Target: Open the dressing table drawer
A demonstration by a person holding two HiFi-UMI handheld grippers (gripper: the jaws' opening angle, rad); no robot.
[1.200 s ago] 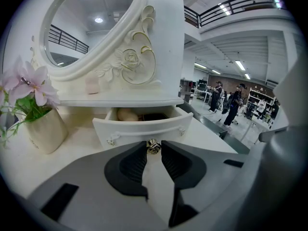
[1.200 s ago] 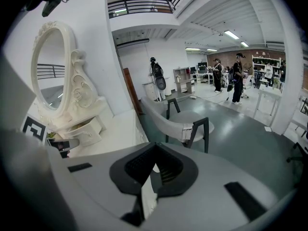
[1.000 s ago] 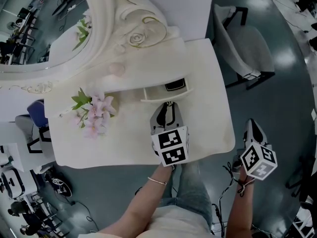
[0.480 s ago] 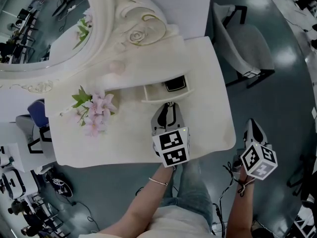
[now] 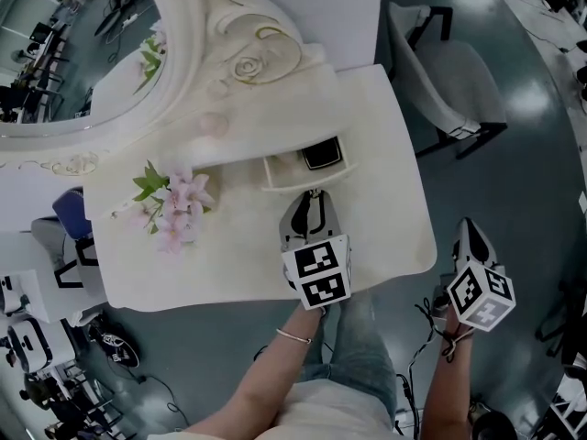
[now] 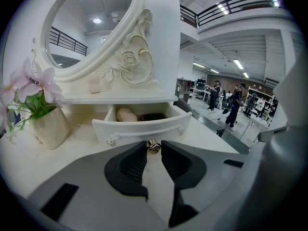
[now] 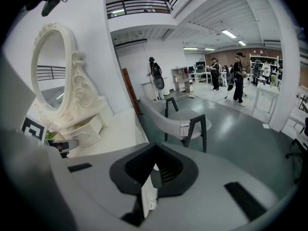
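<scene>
The white dressing table (image 5: 229, 255) has a small drawer (image 5: 292, 174) standing pulled out under the oval mirror (image 5: 64, 53). Inside the drawer (image 6: 144, 128) lie a pale rounded object (image 6: 126, 114) and a dark flat item (image 5: 322, 154). My left gripper (image 5: 315, 194) reaches over the tabletop to the drawer front. In the left gripper view its jaws (image 6: 153, 149) are closed on the small metal knob (image 6: 153, 146). My right gripper (image 5: 468, 229) hangs off the table's right side above the floor, its jaws (image 7: 153, 170) shut with nothing between them.
A pot of pink flowers (image 5: 172, 209) stands on the table's left part, seen close in the left gripper view as the vase (image 6: 47, 127). A grey chair (image 5: 449, 81) stands right of the table. Several people stand far off across the hall (image 7: 237, 76).
</scene>
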